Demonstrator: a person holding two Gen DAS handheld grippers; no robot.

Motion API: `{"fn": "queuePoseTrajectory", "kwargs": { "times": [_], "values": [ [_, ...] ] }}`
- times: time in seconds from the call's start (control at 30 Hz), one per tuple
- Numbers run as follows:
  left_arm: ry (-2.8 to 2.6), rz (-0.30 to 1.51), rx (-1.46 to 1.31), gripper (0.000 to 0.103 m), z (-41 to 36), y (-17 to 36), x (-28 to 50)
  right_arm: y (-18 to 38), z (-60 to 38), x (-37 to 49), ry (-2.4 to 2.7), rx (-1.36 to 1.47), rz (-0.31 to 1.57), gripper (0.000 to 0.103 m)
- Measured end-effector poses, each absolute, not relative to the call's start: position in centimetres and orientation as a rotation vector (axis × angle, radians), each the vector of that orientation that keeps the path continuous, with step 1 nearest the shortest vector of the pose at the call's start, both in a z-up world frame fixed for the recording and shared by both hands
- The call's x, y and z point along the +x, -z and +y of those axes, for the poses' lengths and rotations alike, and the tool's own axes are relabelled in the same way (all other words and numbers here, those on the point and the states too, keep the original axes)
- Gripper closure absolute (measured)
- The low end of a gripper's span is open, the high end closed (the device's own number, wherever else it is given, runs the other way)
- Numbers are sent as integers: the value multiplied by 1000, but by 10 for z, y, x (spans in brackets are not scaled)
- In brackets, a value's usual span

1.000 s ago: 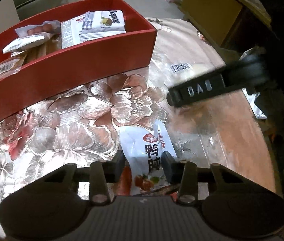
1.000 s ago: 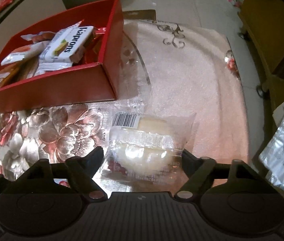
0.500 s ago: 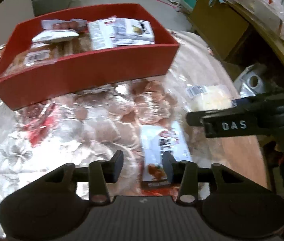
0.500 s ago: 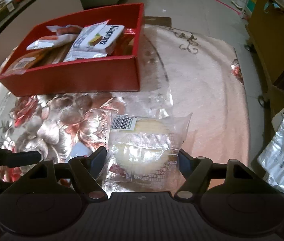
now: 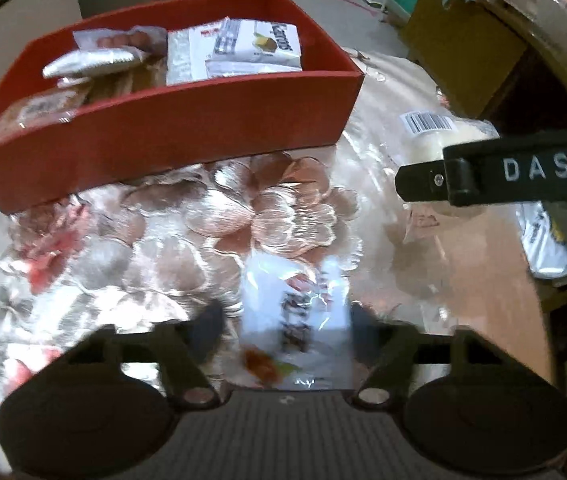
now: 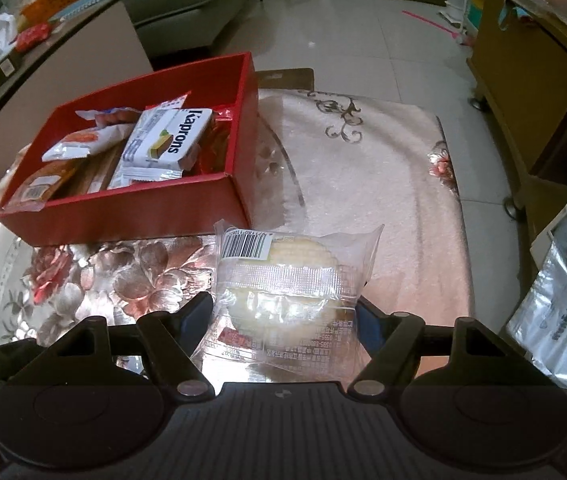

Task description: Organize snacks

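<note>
A red box (image 5: 203, 132) (image 6: 123, 216) holding several snack packets, a white Kaprons pack (image 6: 171, 140) on top, stands at the back left of the flowered tablecloth (image 6: 363, 180). My left gripper (image 5: 287, 320) points down over a white packet with red and black print (image 5: 295, 320). Its jaws are opening, with the packet between them and a gap on the left side. My right gripper (image 6: 283, 316) is shut on a clear-wrapped round cake (image 6: 283, 280), held just above the cloth. One right finger (image 5: 503, 172), marked DAS, shows in the left wrist view.
A silver plastic bag (image 6: 555, 320) sits off the table's right edge. A wooden cabinet (image 6: 523, 80) stands at the far right and a grey sofa (image 6: 195, 8) behind. A cluttered side surface (image 6: 3, 52) lies at the far left.
My left jaws have spread apart around the white packet, which now looks wider. My right gripper has risen with the cake pinched in it, and its view takes in more of the table.
</note>
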State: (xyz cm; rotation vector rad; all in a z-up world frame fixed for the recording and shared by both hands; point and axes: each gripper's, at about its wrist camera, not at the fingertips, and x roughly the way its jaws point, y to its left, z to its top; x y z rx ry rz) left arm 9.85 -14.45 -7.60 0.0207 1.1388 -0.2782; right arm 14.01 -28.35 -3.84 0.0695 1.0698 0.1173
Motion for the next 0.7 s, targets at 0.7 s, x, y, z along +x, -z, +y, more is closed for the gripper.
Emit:
{"fn": "queuePoseTrajectory", "kwargs": {
  "times": [0.7],
  "values": [
    [229, 953, -64, 56, -72, 7, 101, 13, -241, 137, -212, 61, 1002, 34]
  ]
}}
